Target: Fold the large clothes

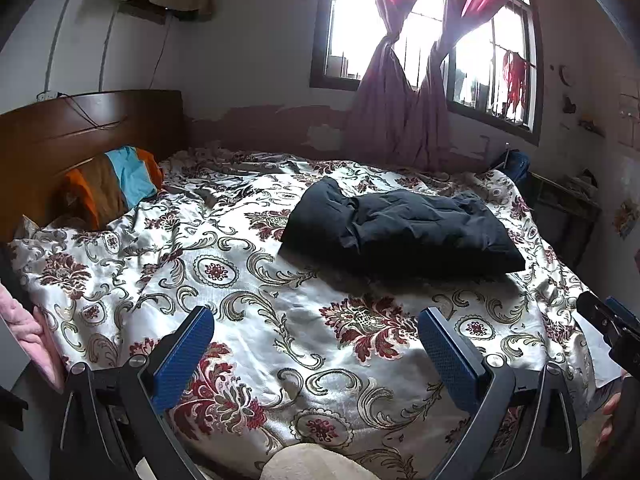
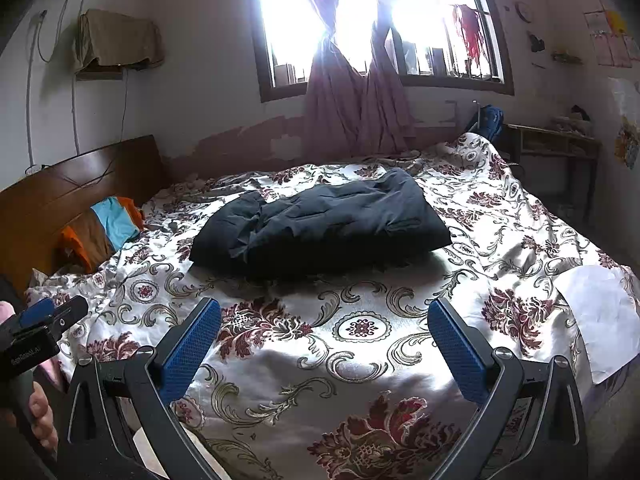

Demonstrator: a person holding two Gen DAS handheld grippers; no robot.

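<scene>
A dark navy padded garment (image 1: 404, 228) (image 2: 324, 220) lies folded into a thick bundle on the flowered bedspread (image 1: 248, 320) (image 2: 360, 360), toward the far middle of the bed. My left gripper (image 1: 316, 320) hangs open over the near part of the bed, well short of the garment, with nothing between its blue pads. My right gripper (image 2: 324, 312) is open too and empty, also short of the bundle. The other gripper shows at the edge of each wrist view, with a hand on its handle.
A wooden headboard (image 1: 80, 136) stands at the left with an orange, brown and blue striped pillow (image 1: 116, 184) against it. Tied pink curtains (image 1: 400, 112) hang at the barred window. A white sheet (image 2: 604, 312) lies at the bed's right edge. A small table (image 2: 556, 152) stands beyond.
</scene>
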